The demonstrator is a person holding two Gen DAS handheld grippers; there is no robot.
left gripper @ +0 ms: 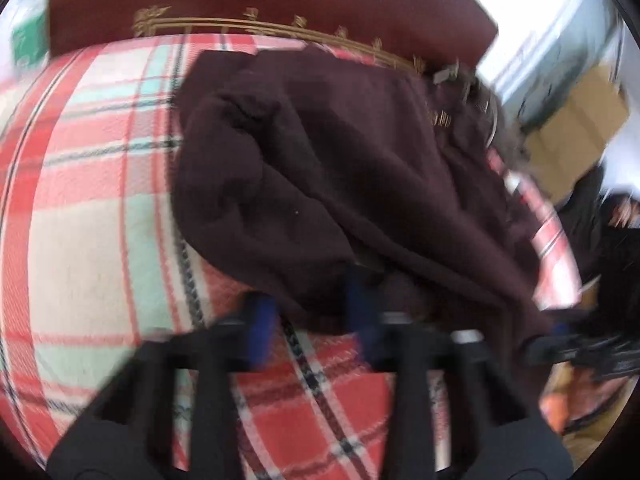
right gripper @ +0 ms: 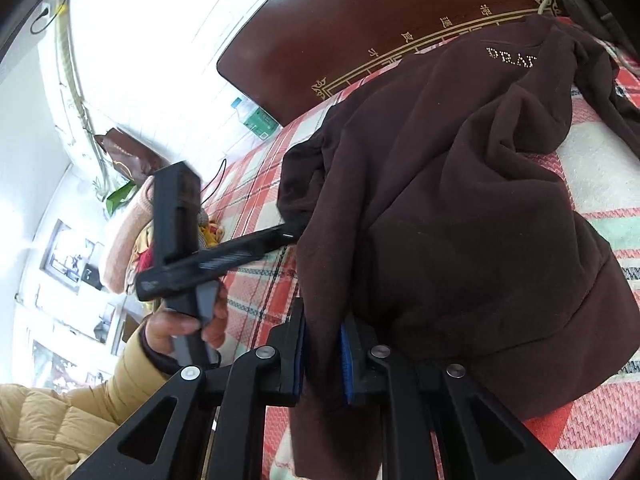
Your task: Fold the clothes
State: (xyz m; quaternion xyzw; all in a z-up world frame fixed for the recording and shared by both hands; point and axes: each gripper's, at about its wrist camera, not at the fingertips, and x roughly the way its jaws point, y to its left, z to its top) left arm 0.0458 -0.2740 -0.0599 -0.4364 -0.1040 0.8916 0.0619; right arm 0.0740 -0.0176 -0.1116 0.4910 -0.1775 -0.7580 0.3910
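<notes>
The dark maroon sweatshirt (right gripper: pixel 460 208) lies crumpled on the plaid bed cover (left gripper: pixel 100 208), its long axis running from the lower centre of the right wrist view up to the headboard (right gripper: pixel 360 20) at upper right. The right tongs (right gripper: pixel 322 360) are clamped on its near hem. The left tongs (left gripper: pixel 312 320) stand apart at another edge, cloth between the pads; whether they grip it, I cannot tell.

Bright daylight, blown-out white walls, left view motion-blurred, right view sharper, fisheye-bent edges
</notes>
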